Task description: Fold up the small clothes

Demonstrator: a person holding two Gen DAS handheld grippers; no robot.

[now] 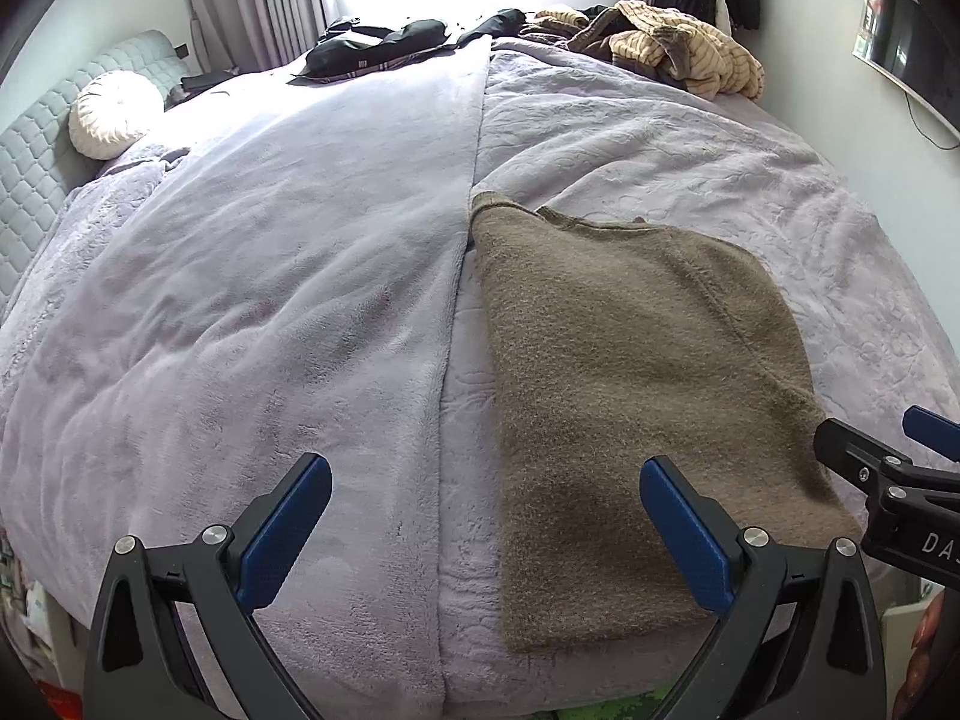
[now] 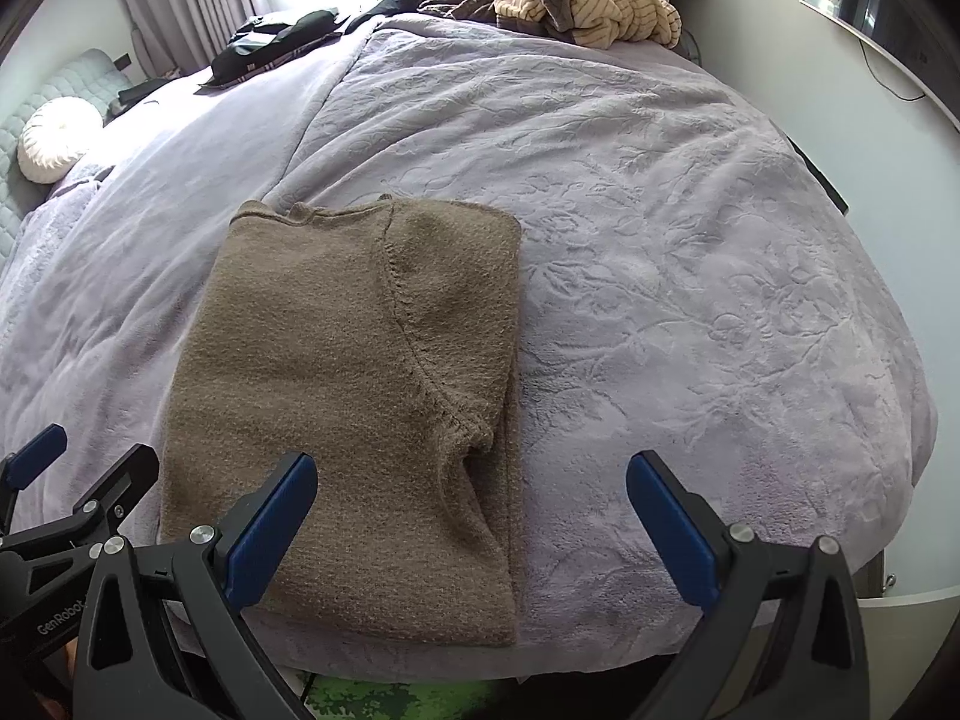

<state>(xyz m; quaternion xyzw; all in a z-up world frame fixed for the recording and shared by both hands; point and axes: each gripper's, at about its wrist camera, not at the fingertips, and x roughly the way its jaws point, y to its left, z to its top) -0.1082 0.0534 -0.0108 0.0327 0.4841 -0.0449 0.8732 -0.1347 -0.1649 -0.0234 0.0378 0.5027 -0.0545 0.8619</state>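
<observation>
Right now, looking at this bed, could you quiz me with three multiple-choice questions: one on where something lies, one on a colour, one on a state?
1. Where does the striped clothes pile lie?
A. at the far end of the bed
B. on the sweater
C. on the floor

2. What colour is the sweater?
A. red
B. brown
C. white

3. How are the left gripper and right gripper?
A. both open, holding nothing
B. both shut on the sweater
C. one holds a pillow

Answers: 1 A, the pile sits by the window end; 2 B, the knit is brown on a lilac blanket; 3 A, the blue fingers stand wide apart above the bed.
</observation>
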